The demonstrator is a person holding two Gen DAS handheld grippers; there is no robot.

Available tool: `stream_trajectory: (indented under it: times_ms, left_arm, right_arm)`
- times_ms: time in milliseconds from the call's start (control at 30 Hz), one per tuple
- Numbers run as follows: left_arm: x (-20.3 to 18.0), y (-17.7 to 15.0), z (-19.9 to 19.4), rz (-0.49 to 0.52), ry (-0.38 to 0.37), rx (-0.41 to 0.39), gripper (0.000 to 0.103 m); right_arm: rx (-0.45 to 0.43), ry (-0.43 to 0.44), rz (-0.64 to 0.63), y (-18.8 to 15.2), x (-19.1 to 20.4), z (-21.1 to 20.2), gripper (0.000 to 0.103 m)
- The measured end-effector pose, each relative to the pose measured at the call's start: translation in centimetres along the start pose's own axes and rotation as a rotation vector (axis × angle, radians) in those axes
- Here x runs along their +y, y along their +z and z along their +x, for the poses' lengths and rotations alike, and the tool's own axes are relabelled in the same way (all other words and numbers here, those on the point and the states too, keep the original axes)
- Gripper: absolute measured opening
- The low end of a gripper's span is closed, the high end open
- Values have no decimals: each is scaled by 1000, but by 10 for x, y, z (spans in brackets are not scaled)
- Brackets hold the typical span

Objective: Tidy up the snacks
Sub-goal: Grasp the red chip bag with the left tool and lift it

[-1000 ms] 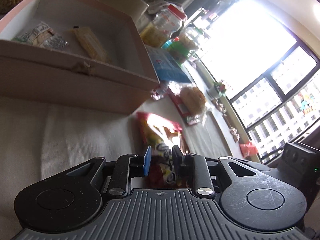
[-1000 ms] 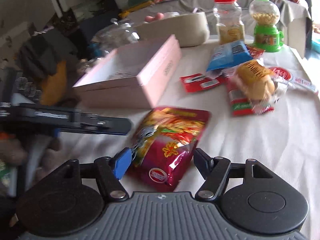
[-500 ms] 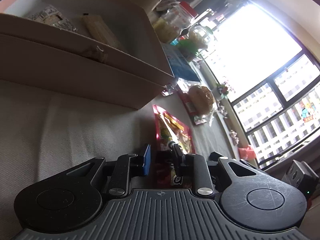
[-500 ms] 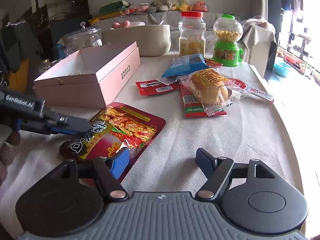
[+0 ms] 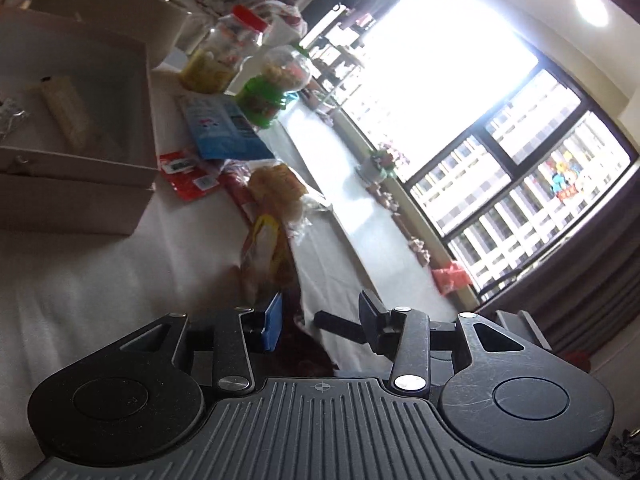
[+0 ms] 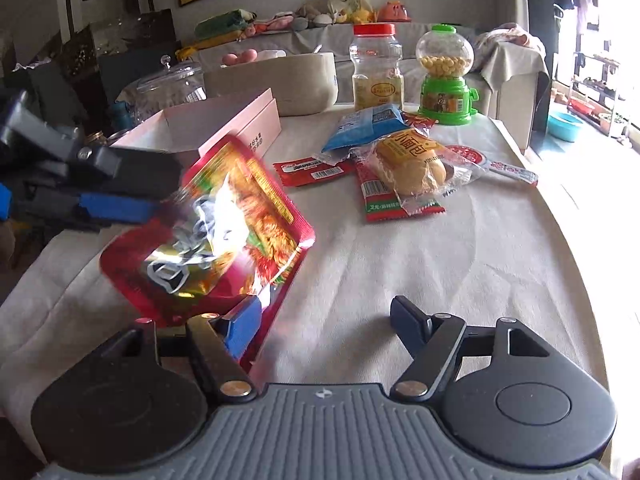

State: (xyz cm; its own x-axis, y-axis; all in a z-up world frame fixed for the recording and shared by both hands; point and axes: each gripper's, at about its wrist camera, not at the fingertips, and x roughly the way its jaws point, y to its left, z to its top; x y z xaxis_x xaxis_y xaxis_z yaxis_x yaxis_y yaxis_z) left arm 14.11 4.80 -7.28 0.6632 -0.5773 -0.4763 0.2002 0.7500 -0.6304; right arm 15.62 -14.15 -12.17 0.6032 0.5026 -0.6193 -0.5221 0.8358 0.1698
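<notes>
A red snack bag (image 6: 224, 236) is tilted up off the tablecloth, blurred, right beside my left gripper (image 6: 116, 188), which reaches in from the left in the right wrist view. In the left wrist view my left gripper (image 5: 320, 316) stands open, with the bag's edge (image 5: 264, 248) just ahead between the fingers. My right gripper (image 6: 326, 318) is open and empty; its left finger touches the bag's lower edge. The open pink box (image 6: 224, 120) stands behind, with small packets (image 5: 60, 108) inside.
On the table lie a bread bun pack (image 6: 412, 160), a blue bag (image 6: 368, 124), red sachets (image 6: 316, 170), a red-lidded jar (image 6: 376, 68), a green candy dispenser (image 6: 446, 80) and a beige basket (image 6: 280, 80). A window (image 5: 460, 92) lies right.
The red bag went from lying flat to tipped up on edge. My left gripper's jaws widened from closed on the bag to open. My right gripper stayed open and drew back slightly.
</notes>
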Motion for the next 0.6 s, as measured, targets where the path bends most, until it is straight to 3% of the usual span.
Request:
stream_trajectory:
  times_ms: [133,200,333,400,600]
  left_arm:
    - [-16,-8,27,108,155,26,43]
    - [-16,-11,35,123,197,21,43]
    - [-8,-18,41,128,216,21,40]
    - [-1,-21,41,106,220,30,28]
    - [16,-27,28,20,186,17,27]
  right_arm:
    - [-17,11,3,-8,-3,-7,73]
    - [-27,11,-2,-12,-3,-9,73]
    - [-40,7,-15,-17,-1,-13,74]
    - [-42,12,-6,-17,-2,-13,74]
    - [-32,35,-14,-18,-1,-13,86]
